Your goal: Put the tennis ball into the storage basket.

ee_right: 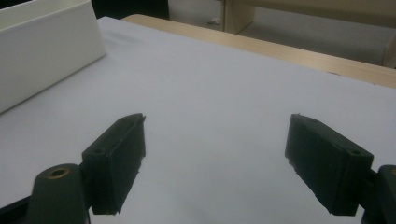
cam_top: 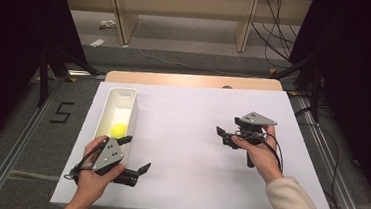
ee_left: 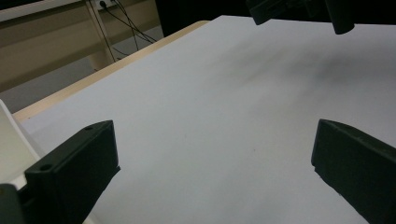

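White paper covers your tabletop; the yellow ball sits inside the bin. Your left tongs, beside that bin, and right tongs, well apart from it, gape wide, empty. Seemingly placement's done; next, withdraw.

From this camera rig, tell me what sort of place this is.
Probably a lab or recording room, not a home. A white-covered table stands between metal floor rails, with a floor marking like a 5, loose cables and dark curtains around. Each hand holds an open gripper, left and right.
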Available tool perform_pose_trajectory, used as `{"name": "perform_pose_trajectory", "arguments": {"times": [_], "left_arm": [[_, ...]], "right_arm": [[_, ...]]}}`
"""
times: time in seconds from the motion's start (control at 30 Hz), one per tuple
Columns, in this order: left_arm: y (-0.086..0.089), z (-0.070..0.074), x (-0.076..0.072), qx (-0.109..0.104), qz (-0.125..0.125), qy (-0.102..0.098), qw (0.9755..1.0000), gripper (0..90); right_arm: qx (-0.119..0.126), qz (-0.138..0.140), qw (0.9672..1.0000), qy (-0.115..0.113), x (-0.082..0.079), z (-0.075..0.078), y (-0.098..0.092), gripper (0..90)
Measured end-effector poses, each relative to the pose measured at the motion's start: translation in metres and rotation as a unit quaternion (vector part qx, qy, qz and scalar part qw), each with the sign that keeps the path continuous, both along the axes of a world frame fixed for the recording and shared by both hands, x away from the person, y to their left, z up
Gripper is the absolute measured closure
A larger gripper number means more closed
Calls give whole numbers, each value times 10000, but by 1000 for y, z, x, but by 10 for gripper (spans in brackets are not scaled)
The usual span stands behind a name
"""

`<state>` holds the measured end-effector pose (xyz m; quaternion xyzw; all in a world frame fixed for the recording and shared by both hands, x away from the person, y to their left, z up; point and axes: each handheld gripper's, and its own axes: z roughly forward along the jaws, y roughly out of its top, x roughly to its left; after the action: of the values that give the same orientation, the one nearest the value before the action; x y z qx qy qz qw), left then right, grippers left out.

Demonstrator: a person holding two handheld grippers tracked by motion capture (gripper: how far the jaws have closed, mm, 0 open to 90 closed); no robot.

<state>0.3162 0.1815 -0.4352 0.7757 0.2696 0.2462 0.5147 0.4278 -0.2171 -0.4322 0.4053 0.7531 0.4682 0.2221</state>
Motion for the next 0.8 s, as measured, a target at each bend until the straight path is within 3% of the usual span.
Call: {"name": "perform_pose_trajectory", "arguments": {"times": [0.8], "left_arm": [[1,-1,0,-8,14,21,10000,4]], "right_arm": [[102,0,9999,-4,-59,-7,-55,209]]}}
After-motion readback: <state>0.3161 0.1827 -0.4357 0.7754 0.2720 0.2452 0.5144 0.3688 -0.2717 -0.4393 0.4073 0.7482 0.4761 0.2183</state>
